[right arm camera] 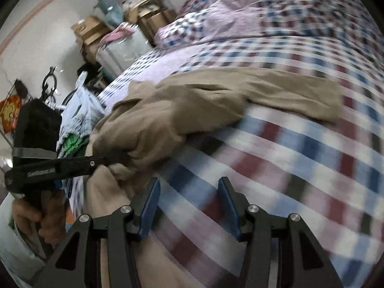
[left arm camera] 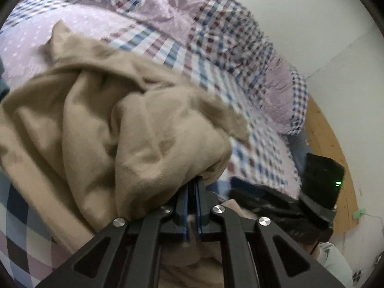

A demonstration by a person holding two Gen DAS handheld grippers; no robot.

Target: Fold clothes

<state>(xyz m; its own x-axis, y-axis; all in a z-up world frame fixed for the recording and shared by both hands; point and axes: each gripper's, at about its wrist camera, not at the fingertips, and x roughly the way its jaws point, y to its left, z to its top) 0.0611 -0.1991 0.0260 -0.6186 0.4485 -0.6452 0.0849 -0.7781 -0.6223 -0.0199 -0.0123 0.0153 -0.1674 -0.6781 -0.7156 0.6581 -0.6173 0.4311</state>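
My left gripper (left arm camera: 192, 187) has its jaws closed together on a fold of the beige garment (left arm camera: 124, 124), which bunches over the fingertips and hides them. The blue pads (left arm camera: 184, 206) show below the cloth, nearly touching. The garment lies crumpled on a checked bedspread (left arm camera: 252, 148) in red, blue and white. A rumpled quilt (left arm camera: 192, 16) lies beyond. At right, a black device (left arm camera: 321, 180) shows a green light.
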